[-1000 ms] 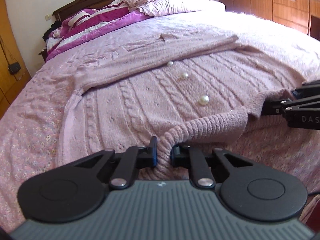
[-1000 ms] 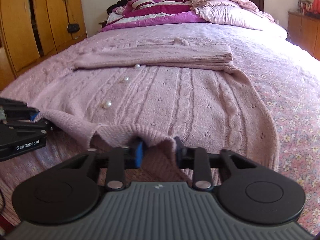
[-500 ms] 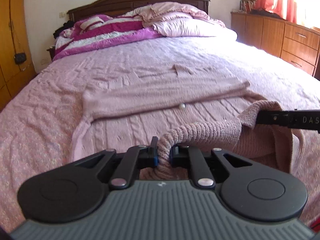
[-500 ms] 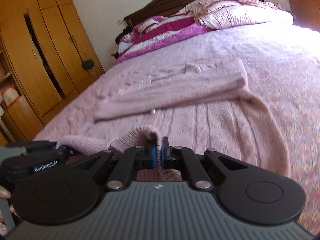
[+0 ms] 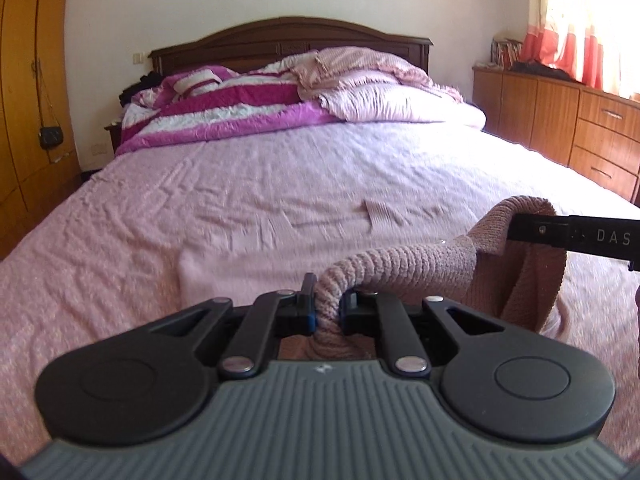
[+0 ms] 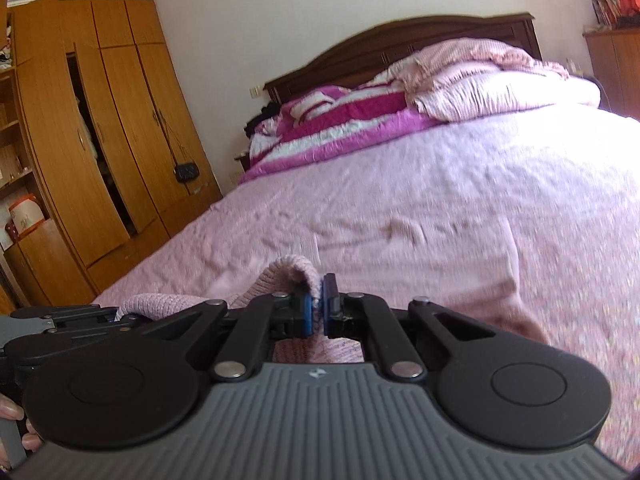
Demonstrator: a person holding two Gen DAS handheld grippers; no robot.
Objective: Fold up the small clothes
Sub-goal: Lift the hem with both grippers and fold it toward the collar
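The bed [image 5: 280, 168] fills the room ahead of me, its pink floral cover running to a dark wooden headboard [image 5: 288, 40] at the far end, with a magenta-and-white quilt [image 5: 224, 112] and a pale pink duvet [image 5: 384, 92] piled against it. A tall wooden wardrobe [image 6: 100, 140] stands on the left with a small black bag [image 6: 187, 172] hanging from one door, and a low wooden dresser [image 5: 580, 128] lines the right wall under a curtained window. The pink knitted cardigan [image 5: 400, 264] lies on the near half of the bed, its far part flat on the cover and blurred, its ribbed hem raised off the bed and strung between my two hands. My left gripper [image 5: 327, 304] is closed tight on the thick ribbed edge, which rolls up between its fingers [image 5: 307, 300]. My right gripper [image 6: 318, 304] is pinched nearly together on a thin fold of the same hem, and from the left view it reaches in from the right side with the knit looped over its tip.
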